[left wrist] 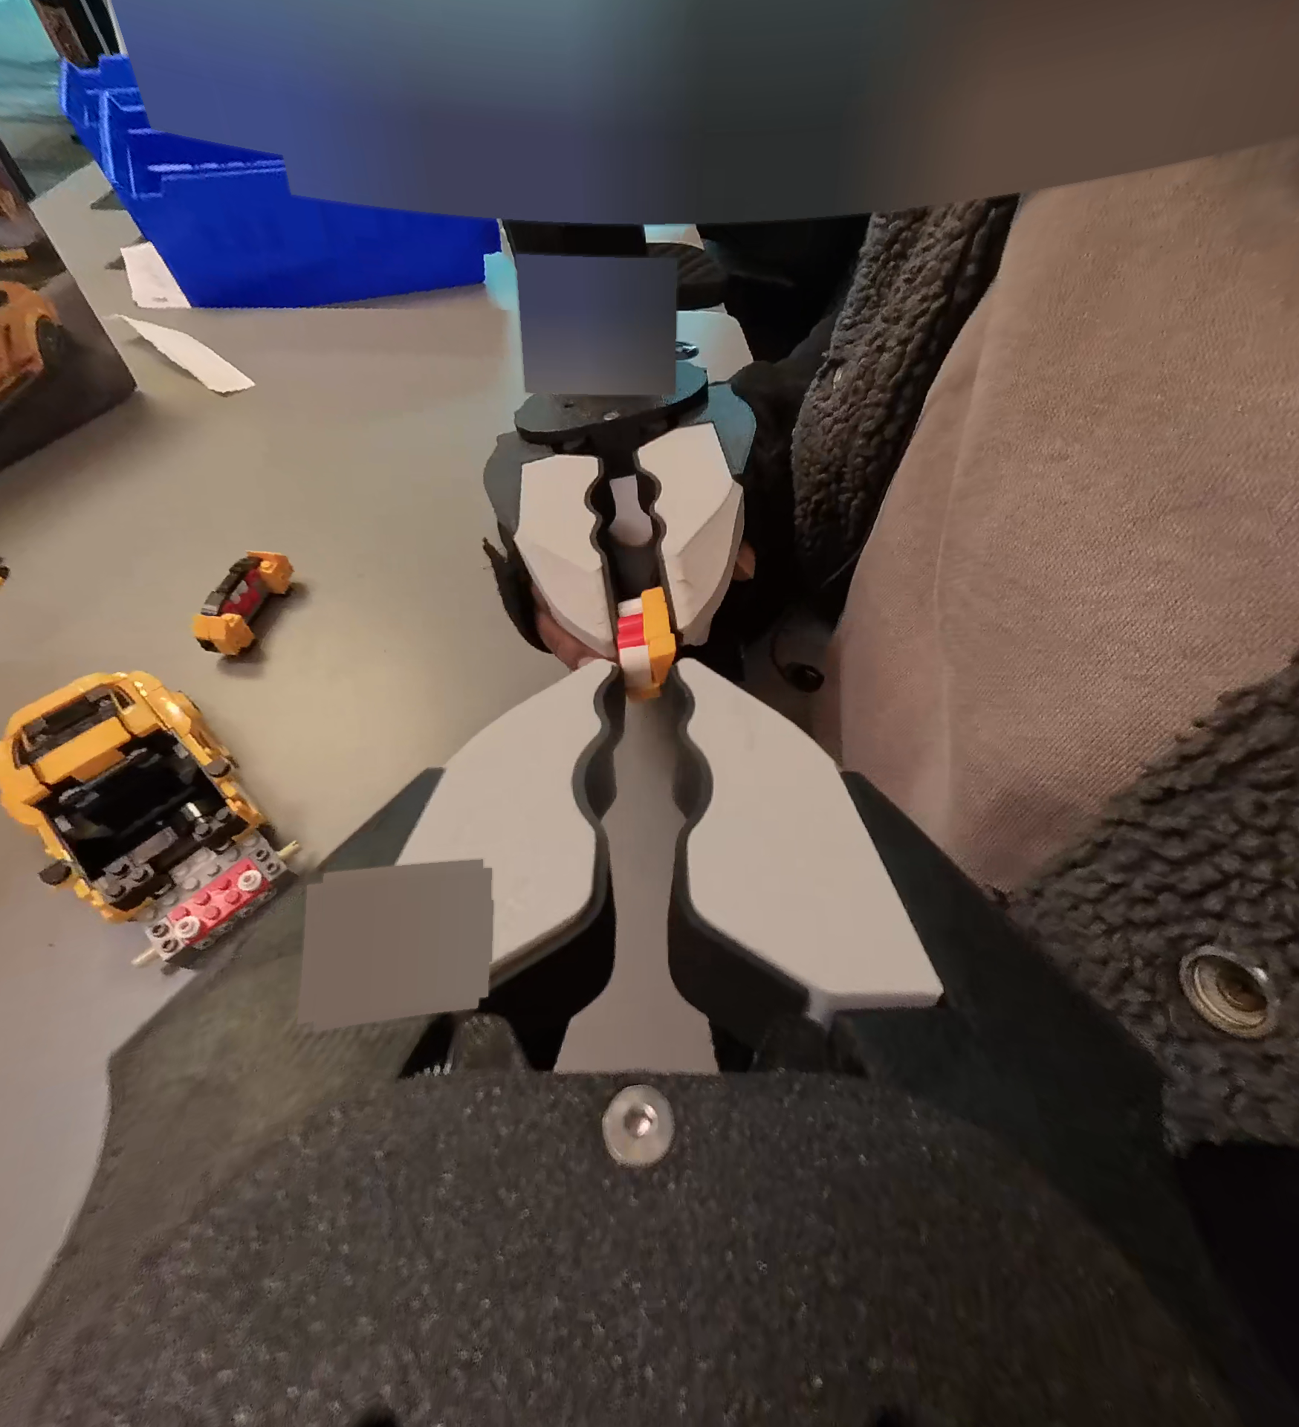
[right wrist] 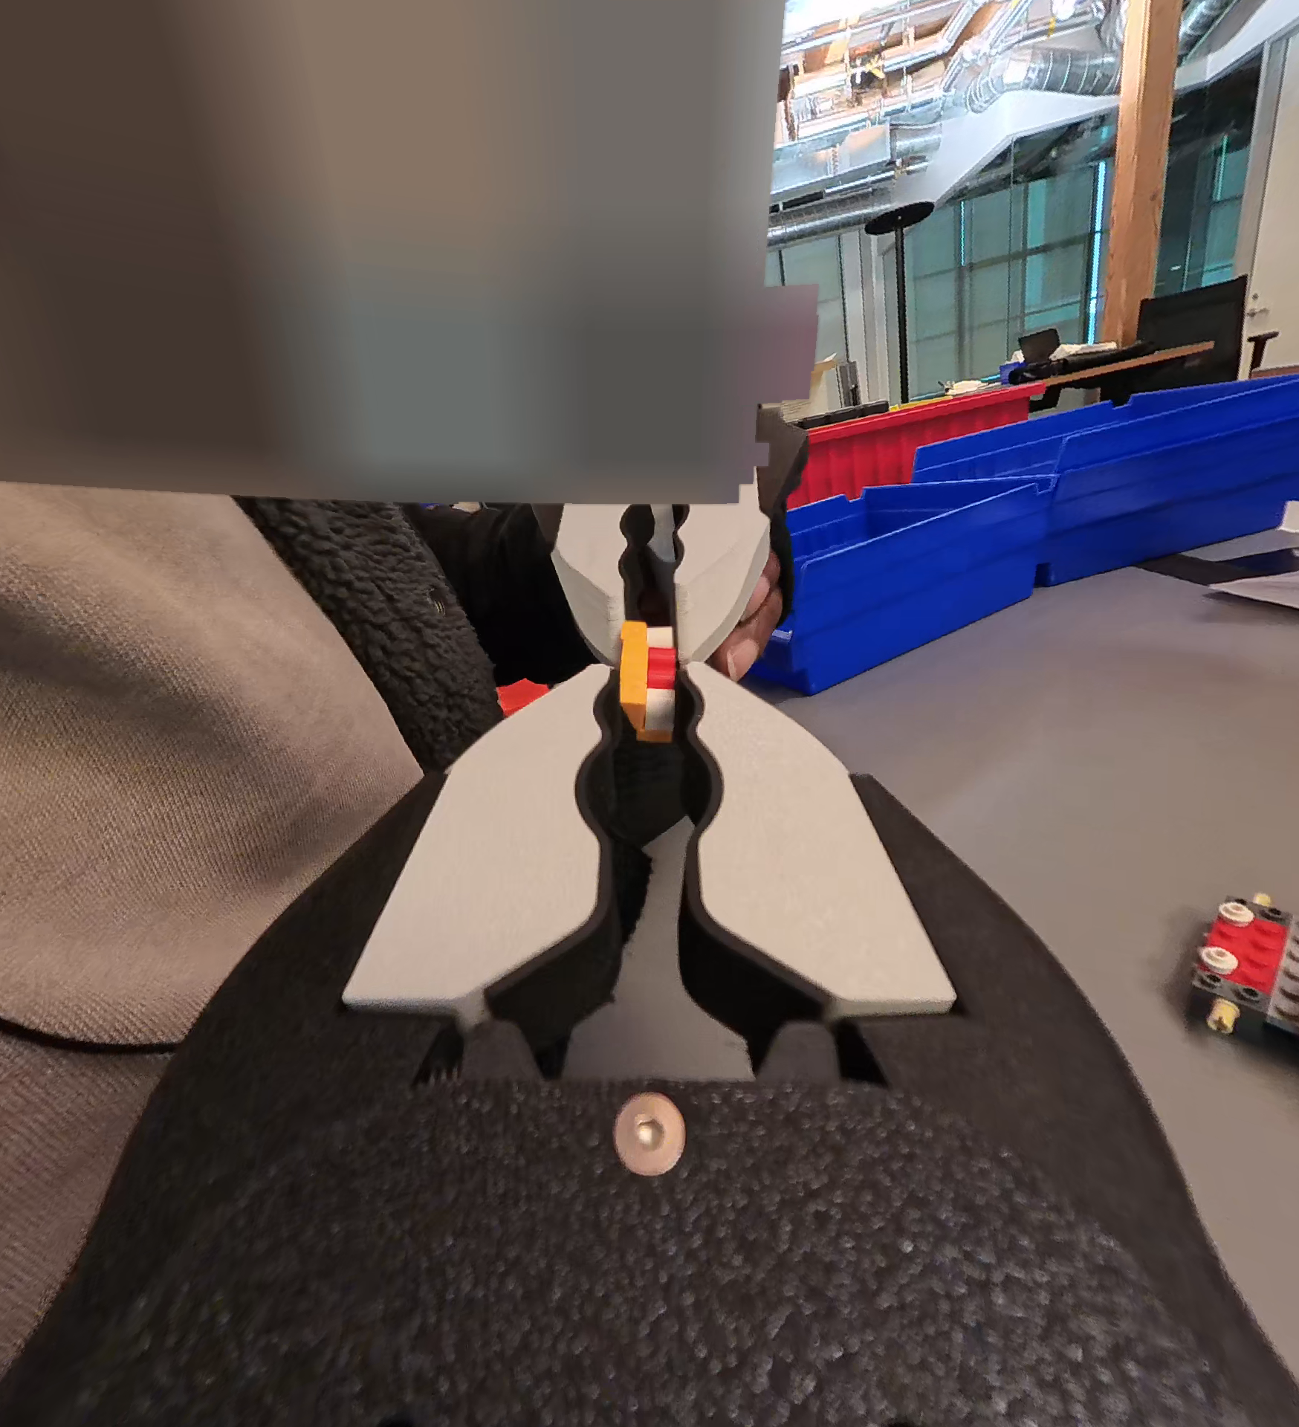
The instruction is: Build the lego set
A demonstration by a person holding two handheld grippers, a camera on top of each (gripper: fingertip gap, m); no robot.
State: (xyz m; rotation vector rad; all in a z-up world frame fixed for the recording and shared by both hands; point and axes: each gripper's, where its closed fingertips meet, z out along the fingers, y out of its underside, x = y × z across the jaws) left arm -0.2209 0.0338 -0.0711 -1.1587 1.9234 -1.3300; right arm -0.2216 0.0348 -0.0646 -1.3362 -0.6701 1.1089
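Grippers meet tip to tip above the grey tabletop (left wrist: 368, 479). Left gripper (left wrist: 645, 679) and right gripper (right wrist: 648, 687), both nearly closed, pinch one small orange, red and white brick sub-assembly (left wrist: 642, 642), apparently to press its parts together. Unfinished yellow brick car (left wrist: 129, 788) waits left, well apart.

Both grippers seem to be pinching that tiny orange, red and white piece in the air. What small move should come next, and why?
Probably one gripper lets go: the left gripper and right gripper both clamp the small sub-assembly, so it cannot yet go to the yellow car.
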